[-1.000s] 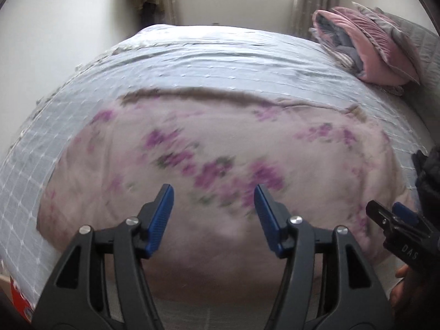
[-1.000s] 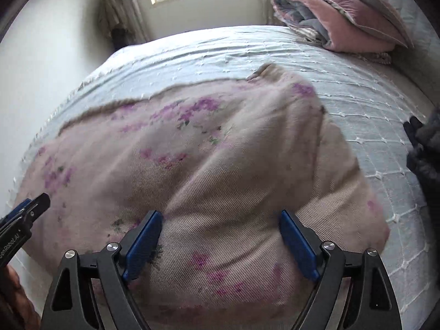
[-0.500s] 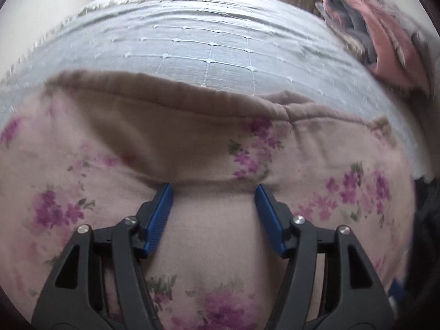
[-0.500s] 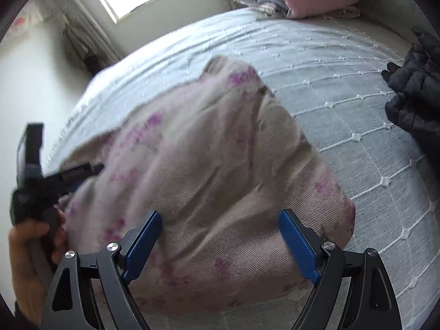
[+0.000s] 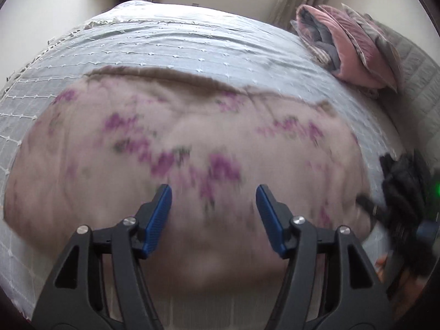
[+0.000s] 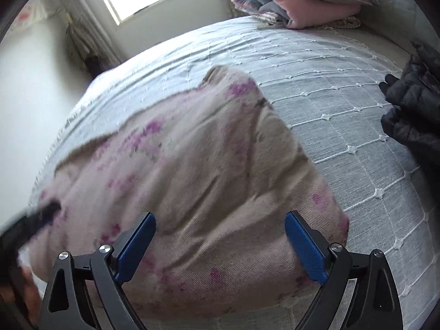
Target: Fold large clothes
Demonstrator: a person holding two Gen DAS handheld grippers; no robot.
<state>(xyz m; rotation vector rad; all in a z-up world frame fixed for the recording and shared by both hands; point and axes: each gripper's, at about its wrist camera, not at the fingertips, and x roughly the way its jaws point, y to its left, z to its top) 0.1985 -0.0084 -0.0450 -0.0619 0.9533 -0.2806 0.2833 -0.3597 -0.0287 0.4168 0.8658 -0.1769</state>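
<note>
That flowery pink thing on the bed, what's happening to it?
A person is folding it. They hold a pair of tongs in each hand. The flowery pink garment lies spread on the pale blue bedspread. The left tongs and right tongs are both open above it, gripping nothing. A black jacket sits off to the right, and folded bedding is at the head of the bed.

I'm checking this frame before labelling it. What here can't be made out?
- Floral garment: left wrist view, motion blur hides folds and type.
- Its near edge: right wrist view, cut off behind the right claw.
- Left claw: right wrist view, a dark smear at the frame edge.
- Black jacket: cropped by the right edge.
</note>
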